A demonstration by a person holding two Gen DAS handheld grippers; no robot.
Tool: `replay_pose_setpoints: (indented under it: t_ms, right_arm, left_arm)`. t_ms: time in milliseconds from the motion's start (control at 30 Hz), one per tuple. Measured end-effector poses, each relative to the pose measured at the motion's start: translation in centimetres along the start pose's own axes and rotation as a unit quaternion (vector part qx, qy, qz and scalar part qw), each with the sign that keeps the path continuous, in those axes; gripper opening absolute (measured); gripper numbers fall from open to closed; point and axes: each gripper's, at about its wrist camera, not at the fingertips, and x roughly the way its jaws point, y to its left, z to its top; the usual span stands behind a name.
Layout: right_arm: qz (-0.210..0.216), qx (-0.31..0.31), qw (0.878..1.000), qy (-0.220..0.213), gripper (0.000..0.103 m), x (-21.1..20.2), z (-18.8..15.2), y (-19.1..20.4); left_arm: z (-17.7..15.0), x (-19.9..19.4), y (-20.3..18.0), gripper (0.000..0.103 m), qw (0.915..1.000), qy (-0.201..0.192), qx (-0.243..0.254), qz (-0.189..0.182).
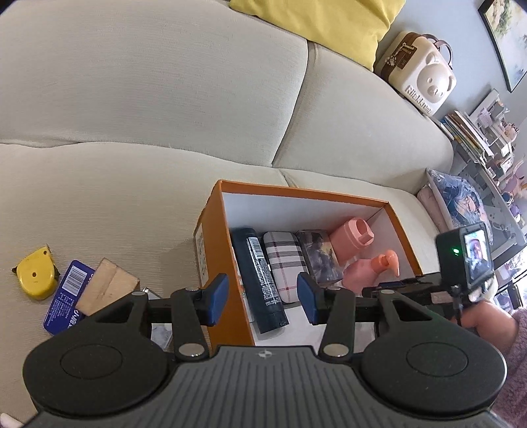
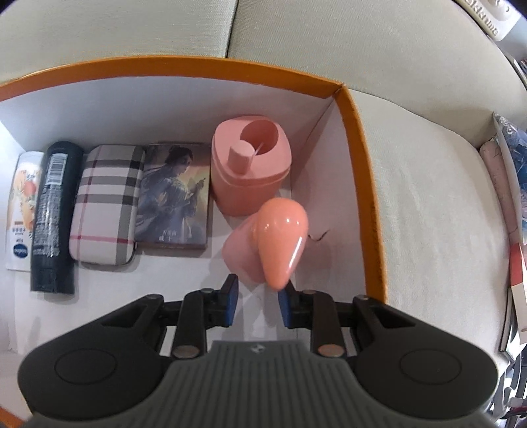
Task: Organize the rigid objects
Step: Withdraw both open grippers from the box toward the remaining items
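An orange box with a white inside stands on the sofa; its rim also shows in the right wrist view. Inside lie a white tube, a black tube, a plaid case, a picture box, a pink container and a pink toy with an orange cone. My right gripper is open inside the box, just behind the cone. My left gripper is open and empty over the box's left wall. Left of the box lie a yellow tape measure, a blue tin and a wooden block.
The beige sofa carries a yellow cushion and a cream bear-face case on its back. A patterned pillow lies to the right, and shelves with books stand beyond it.
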Motion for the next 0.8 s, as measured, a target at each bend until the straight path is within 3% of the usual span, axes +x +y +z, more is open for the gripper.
replay_pose_setpoints:
  t_ms: [133,300,467,600,800]
  right_arm:
    - [0.014,0.001,1.0,-0.02,0.026,-2.7,-1.2,0.4]
    - [0.061,0.003,0.995,-0.073,0.028,-7.5,-2.2,2.0]
    - [0.106,0.001,0.985,-0.133,0.038,-11.1,-2.0,5.2]
    - [0.128,0.0,0.977,-0.171,0.048,-12.8,-1.7,7.7]
    - [0.157,-0.03,0.965,-0.209,0.051,-14.8,-1.6,11.7]
  left_arm:
    - [-0.2,-0.8,0.0,0.053,0.9999,-0.011,0.0,-0.002]
    - [-0.4,-2.3,0.0,0.053,0.9995,-0.033,0.002,-0.001]
    - [-0.8,-4.0,0.4,0.053,0.998,-0.063,0.003,0.007]
    - [-1.4,-5.2,1.0,0.053,0.9949,-0.094,0.012,0.034]
    - [-2.1,-6.5,2.8,0.053,0.9913,-0.116,0.025,0.058]
